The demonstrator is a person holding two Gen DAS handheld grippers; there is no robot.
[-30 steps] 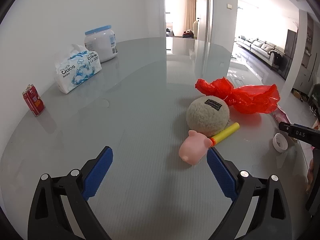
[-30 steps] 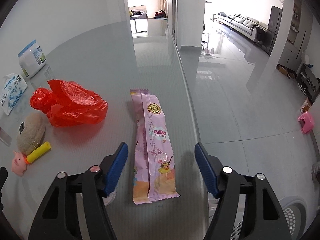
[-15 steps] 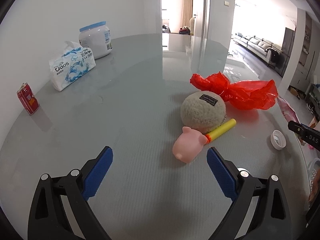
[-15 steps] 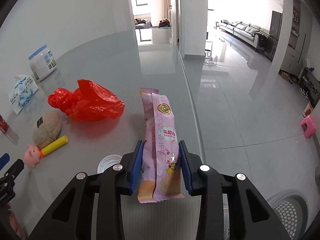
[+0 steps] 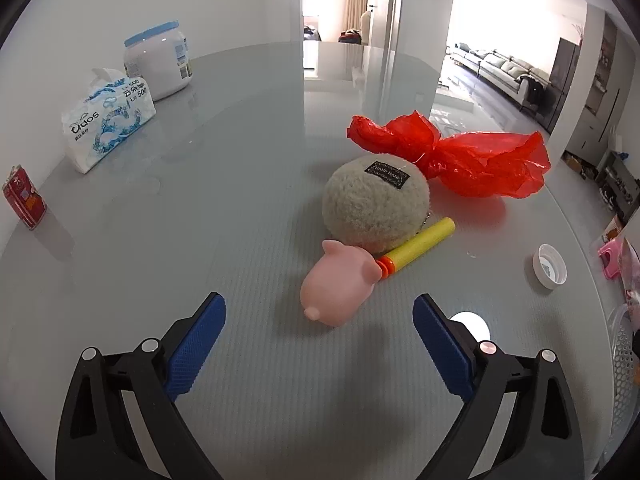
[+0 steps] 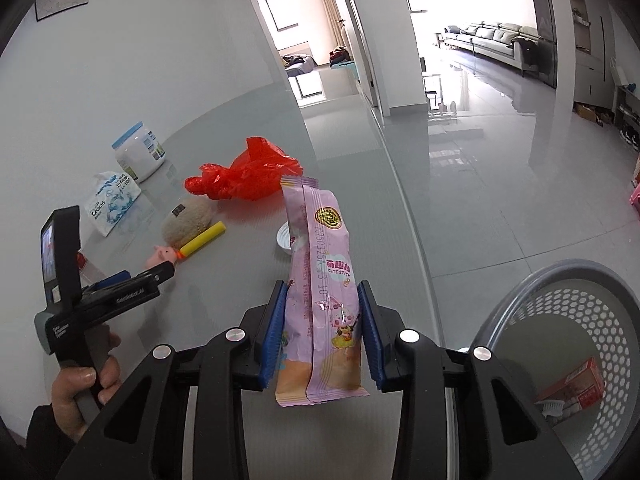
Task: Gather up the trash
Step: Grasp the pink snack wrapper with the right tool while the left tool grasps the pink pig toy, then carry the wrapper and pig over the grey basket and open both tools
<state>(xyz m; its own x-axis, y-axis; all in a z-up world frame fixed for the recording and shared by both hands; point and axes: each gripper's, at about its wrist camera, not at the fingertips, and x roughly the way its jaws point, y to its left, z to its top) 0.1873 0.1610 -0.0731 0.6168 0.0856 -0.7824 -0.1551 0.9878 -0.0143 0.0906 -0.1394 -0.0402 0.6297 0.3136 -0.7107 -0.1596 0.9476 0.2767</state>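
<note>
My right gripper [image 6: 322, 320] is shut on a long pink snack wrapper [image 6: 324, 280] and holds it lifted above the grey table, near its right edge. A grey perforated waste basket [image 6: 600, 312] stands below at the right with a small red-and-white box [image 6: 572, 390] inside. My left gripper [image 5: 318, 344] is open and empty, low over the table just short of a pink pig toy [image 5: 340, 284]. A crumpled red plastic bag [image 5: 452, 156] and a white bottle cap [image 5: 550, 266] lie on the table.
A fuzzy beige ball [image 5: 376, 204] and a yellow foam dart [image 5: 418, 246] lie by the pig. A tissue pack [image 5: 108, 124], a white jar [image 5: 156, 64] and a small red can [image 5: 24, 196] stand along the left wall. The left gripper also shows in the right wrist view [image 6: 132, 284].
My right gripper closed on the pink wrapper and lifted it off the table toward the basket side. My left gripper drifted slightly toward the pig toy, still open.
</note>
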